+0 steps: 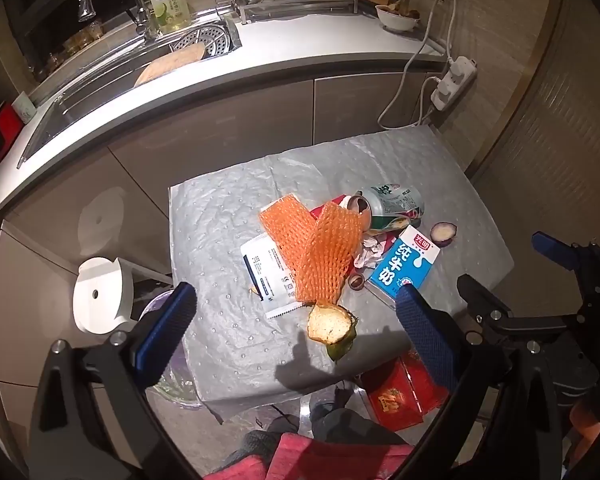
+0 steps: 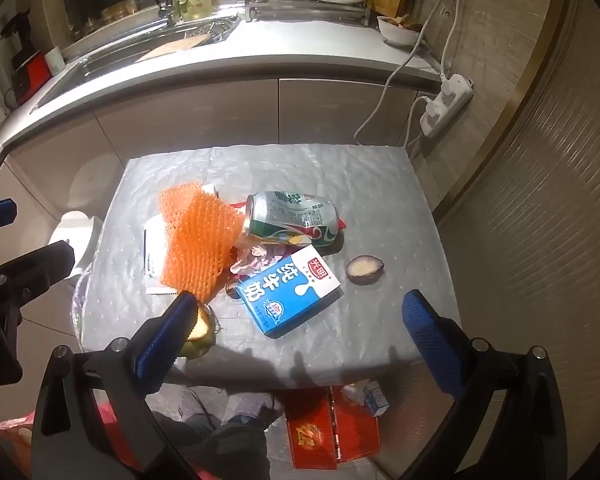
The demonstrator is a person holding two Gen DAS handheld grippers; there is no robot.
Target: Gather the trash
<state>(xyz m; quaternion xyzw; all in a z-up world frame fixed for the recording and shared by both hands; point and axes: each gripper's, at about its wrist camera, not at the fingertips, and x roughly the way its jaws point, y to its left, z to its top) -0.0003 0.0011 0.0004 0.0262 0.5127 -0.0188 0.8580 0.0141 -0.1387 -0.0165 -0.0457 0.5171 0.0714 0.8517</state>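
Trash lies in a heap on the small table with a grey cover (image 1: 220, 220) (image 2: 380, 184). It holds orange foam netting (image 1: 312, 248) (image 2: 198, 240), a dented drink can (image 1: 392, 202) (image 2: 296, 216), a blue milk carton (image 1: 404, 264) (image 2: 288, 294), a white packet (image 1: 264, 276) (image 2: 154, 256), crumpled tissue (image 1: 368, 254) (image 2: 256, 260), a purple fruit half (image 1: 443, 234) (image 2: 365, 269) and a piece of fruit rind (image 1: 330, 324) (image 2: 202, 330). My left gripper (image 1: 296, 296) hovers open above the rind and netting. My right gripper (image 2: 300, 300) hovers open above the carton. Neither holds anything.
A red box (image 1: 400, 396) (image 2: 332, 428) stands on the floor at the table's near edge, with a small carton (image 2: 374, 398) in it. A white round stand (image 1: 100, 296) and a lined bin (image 1: 168, 376) sit left of the table. Behind are the kitchen counter (image 1: 300, 64) and a hanging power strip (image 1: 454, 82).
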